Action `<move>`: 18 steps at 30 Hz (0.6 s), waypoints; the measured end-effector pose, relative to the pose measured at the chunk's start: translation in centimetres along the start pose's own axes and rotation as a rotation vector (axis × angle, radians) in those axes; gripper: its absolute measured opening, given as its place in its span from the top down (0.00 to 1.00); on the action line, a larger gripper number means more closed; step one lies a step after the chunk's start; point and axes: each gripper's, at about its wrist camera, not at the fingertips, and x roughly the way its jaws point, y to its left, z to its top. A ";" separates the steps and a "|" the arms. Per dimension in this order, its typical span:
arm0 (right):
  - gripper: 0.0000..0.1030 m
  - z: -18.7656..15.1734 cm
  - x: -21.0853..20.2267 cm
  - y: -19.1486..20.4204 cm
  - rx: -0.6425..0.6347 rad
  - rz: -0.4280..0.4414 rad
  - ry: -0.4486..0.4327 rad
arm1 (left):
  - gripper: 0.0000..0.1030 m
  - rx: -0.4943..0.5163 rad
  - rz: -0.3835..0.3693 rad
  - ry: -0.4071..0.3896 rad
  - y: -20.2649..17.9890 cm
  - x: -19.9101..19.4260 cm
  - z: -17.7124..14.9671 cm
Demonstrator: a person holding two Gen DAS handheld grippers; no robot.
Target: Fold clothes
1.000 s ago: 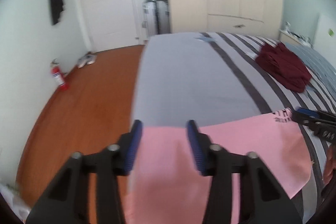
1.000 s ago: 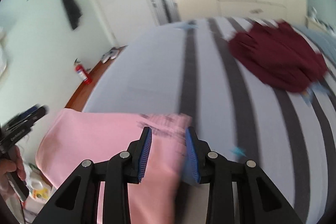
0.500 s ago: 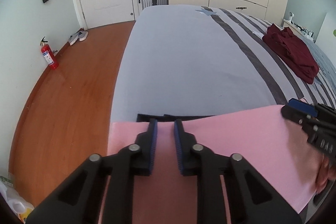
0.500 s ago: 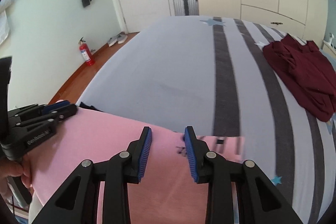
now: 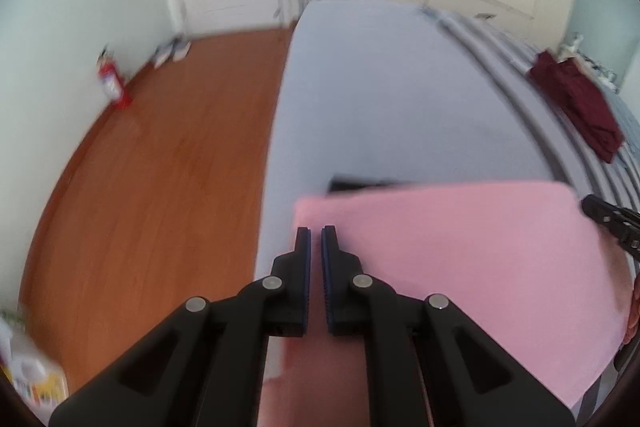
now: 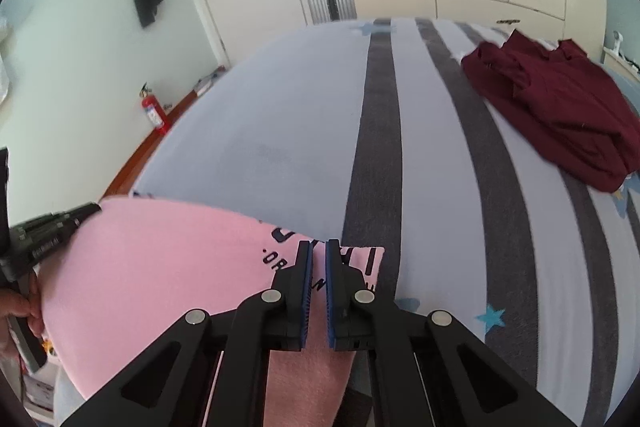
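Seen from the left wrist, the left gripper (image 5: 316,233), its jaws just closed, pinches the pink garment (image 5: 460,251) near its left corner; the cloth's long edge runs rightward over the bed (image 5: 384,87). From the right wrist, the right gripper (image 6: 318,247), likewise just clamped, grips the printed right end. No containers show; a maroon garment (image 6: 560,107) lies well apart.

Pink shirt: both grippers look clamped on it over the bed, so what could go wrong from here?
The left gripper bites the pink shirt right at its side edge, so the cloth may slip out. The right gripper holds the printed corner; uneven pulling could skew the fold. A dark item lies under the shirt's far edge and might get dragged.
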 end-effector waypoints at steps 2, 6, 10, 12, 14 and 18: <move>0.97 0.2 -0.2 -0.4 0.017 0.017 0.009 | 0.94 -0.028 0.004 0.009 0.9 -0.1 -0.1; 0.97 0.8 -1.7 -1.8 0.064 -0.029 -0.005 | 0.94 0.004 -0.008 -0.064 1.0 -3.1 -0.1; 0.91 -0.6 -5.1 -1.3 0.009 -0.021 -0.054 | 0.94 0.067 -0.074 -0.154 -0.6 -7.4 -1.0; 0.91 -2.2 -6.7 0.2 -0.043 -0.001 -0.064 | 0.94 0.092 -0.125 -0.174 -2.3 -9.0 -2.0; 0.91 -4.0 -7.8 2.0 -0.077 0.027 -0.072 | 0.94 0.103 -0.178 -0.185 -4.0 -10.4 -3.1; 0.91 -6.1 -8.6 5.1 -0.091 0.097 -0.076 | 0.94 0.150 -0.239 -0.183 -7.4 -11.5 -5.6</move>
